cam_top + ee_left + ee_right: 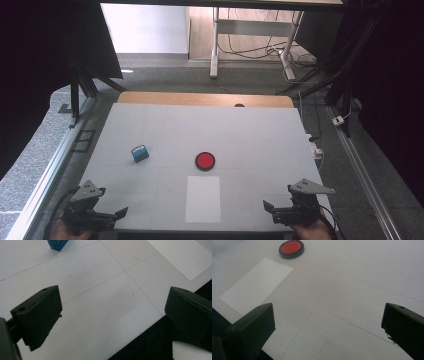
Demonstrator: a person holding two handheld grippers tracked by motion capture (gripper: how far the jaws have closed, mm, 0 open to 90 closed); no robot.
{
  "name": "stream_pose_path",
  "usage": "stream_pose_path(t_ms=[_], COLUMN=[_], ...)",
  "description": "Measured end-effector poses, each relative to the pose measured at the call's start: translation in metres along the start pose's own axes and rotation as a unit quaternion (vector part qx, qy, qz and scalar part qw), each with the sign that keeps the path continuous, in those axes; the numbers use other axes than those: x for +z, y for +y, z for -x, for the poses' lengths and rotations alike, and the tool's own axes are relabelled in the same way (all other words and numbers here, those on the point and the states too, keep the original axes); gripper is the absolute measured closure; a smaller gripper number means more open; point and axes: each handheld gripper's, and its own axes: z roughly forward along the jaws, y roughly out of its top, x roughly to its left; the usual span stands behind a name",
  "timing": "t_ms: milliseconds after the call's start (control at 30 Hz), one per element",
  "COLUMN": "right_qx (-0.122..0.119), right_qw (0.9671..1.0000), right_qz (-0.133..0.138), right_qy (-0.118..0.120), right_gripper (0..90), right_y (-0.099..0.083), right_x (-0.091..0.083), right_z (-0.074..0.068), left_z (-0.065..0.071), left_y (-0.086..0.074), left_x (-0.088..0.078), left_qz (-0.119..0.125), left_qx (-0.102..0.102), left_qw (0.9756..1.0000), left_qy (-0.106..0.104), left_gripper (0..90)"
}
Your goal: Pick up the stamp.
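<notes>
**High view: both grippers wait at the near edge, nothing picked up**

High view shows us the white table (260,130) with a white paper sheet (203,198) near its front edge, a red disc (205,161) just beyond it, and a small blue block (140,153) to the left. Our left gripper (107,216) and right gripper (280,212) sit at the near corners, jaws spread wide and empty. We judge the reach should go straight, jaws squared to the target.

The left gripper view catches the blue block's (57,244) edge; the right gripper view gives the red disc's (291,248) black rim.
</notes>
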Motion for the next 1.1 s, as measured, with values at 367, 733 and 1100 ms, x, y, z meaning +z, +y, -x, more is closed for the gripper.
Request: stream_pose_path(t_ms=[367,733,1100], right_qx=[-0.003,-0.009,-0.013], right_qw=[0.9999,0.9998,0.9996], right_qz=[-0.001,-0.008,-0.009], right_qy=[0.012,0.014,0.022], right_gripper=[0.0,0.0,0.0], right_y=[0.0,0.0009,0.0012], right_x=[0.0008,0.0022,0.0031], right_z=[0.0,-0.0008,-0.0012], left_z=[-0.0039,-0.0048,-0.0031], left_y=[-0.0004,-0.0018,-0.0008], left_x=[-0.0012,-0.0027,-0.0028], left_qz=[0.004,0.007,0.007], left_qx=[-0.008,-0.019,-0.017], left_qw=[0.9999,0.9996,0.9998], left_qy=[-0.015,-0.016,-0.01], left_gripper=[0.0,0.0,0.0])
